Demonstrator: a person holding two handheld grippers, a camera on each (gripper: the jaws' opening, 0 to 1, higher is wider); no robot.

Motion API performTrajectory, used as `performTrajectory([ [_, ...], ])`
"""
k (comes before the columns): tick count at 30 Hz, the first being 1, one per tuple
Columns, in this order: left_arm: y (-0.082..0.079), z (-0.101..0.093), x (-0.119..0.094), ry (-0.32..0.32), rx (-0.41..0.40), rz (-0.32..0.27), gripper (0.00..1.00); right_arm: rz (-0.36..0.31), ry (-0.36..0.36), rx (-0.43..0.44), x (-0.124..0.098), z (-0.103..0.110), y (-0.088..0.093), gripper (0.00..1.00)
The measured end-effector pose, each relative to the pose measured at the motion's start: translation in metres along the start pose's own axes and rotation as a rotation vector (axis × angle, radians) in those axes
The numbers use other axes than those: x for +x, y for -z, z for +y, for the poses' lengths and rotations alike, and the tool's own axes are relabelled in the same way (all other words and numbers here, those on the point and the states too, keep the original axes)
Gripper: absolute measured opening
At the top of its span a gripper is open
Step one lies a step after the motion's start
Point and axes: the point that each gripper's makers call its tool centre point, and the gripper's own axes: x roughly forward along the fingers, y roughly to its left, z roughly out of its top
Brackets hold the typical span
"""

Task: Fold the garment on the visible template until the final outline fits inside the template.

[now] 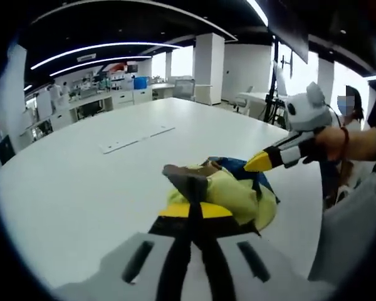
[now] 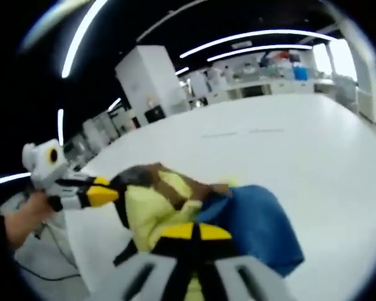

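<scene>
The garment (image 1: 238,194) is a bunched heap of yellow, brown and blue cloth over the white table (image 1: 81,182), near its right edge. My left gripper (image 1: 194,210) is shut on the yellow and brown folds close to the camera. My right gripper (image 1: 262,162), held by a hand, reaches in from the right and touches the blue part. In the right gripper view my right gripper (image 2: 195,232) is shut on the garment (image 2: 257,219) where yellow meets blue, and the left gripper (image 2: 103,191) grips the brown and yellow end. Pale template strips (image 1: 136,139) lie farther back on the table.
The table's edge (image 1: 310,207) runs just right of the garment, with a person standing beyond it. A dark stand (image 1: 277,88) rises at the back right. White pillars (image 1: 208,68) and desks with equipment (image 1: 106,97) line the room behind.
</scene>
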Motion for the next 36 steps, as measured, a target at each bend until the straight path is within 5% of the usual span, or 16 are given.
performTrajectory([
  [6,-0.012,0.006,-0.010,-0.043,0.016,-0.012,0.00,-0.053,0.033,-0.068,-0.021,-0.010,-0.029,0.00],
  [19,-0.082,0.030,-0.022,-0.085,0.060,-0.120,0.00,-0.174,0.098,-0.157,-0.045,-0.040,-0.101,0.00],
  [24,-0.100,0.046,-0.015,-0.085,0.011,-0.151,0.00,-0.182,0.115,-0.176,-0.042,-0.056,-0.121,0.00],
  [36,-0.113,0.086,0.021,-0.118,-0.071,-0.146,0.00,-0.183,0.162,-0.151,-0.023,-0.094,-0.153,0.00],
])
